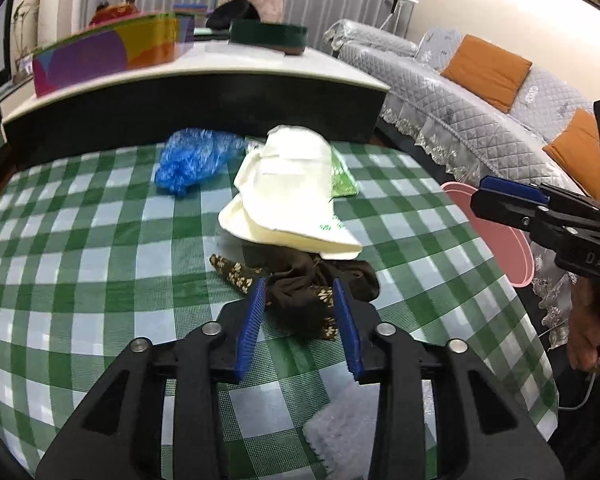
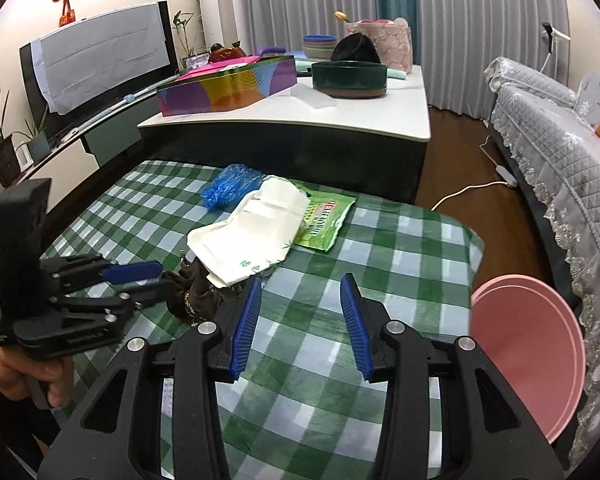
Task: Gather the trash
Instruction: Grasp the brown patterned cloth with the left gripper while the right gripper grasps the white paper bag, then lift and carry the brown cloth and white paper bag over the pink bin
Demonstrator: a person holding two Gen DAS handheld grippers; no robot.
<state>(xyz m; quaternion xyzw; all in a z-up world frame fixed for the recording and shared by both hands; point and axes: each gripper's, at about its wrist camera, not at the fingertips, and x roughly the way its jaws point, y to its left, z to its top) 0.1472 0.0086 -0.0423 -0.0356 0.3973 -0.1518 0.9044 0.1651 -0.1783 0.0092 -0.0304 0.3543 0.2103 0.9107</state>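
We find the trash gathered toward the far middle of the green checked tablecloth (image 2: 400, 264). A crumpled dark brown floral rag (image 1: 300, 284) lies nearest us, with a cream-white paper bag (image 1: 288, 192) resting partly over its far side. A green printed packet (image 2: 324, 216) lies against the bag's right edge, partly under it, and a crumpled blue plastic bag (image 1: 196, 160) sits just left of the bag's far end, near the back edge of the table.

We note the left gripper (image 1: 300, 308) with its blue pads apart, one on either side of the near part of the rag; the rag sits between them, but we cannot tell whether either pad touches it. The right gripper (image 2: 300, 312) also stands with jaws apart, over bare cloth to the right of the rag and holding nothing. From the left wrist camera it appears at the table's right edge.

The near and right portions of the cloth show open surface, and the left portion is likewise uncovered. A pink bin (image 2: 532, 364) stands just beyond the table's right edge, between the table and the grey quilted sofa (image 2: 560, 148). Directly behind the table's back edge rises a dark cabinet with a white top (image 2: 380, 120), set close against it, carrying a multicoloured box (image 2: 224, 88) and a dark green round tin (image 2: 350, 80).
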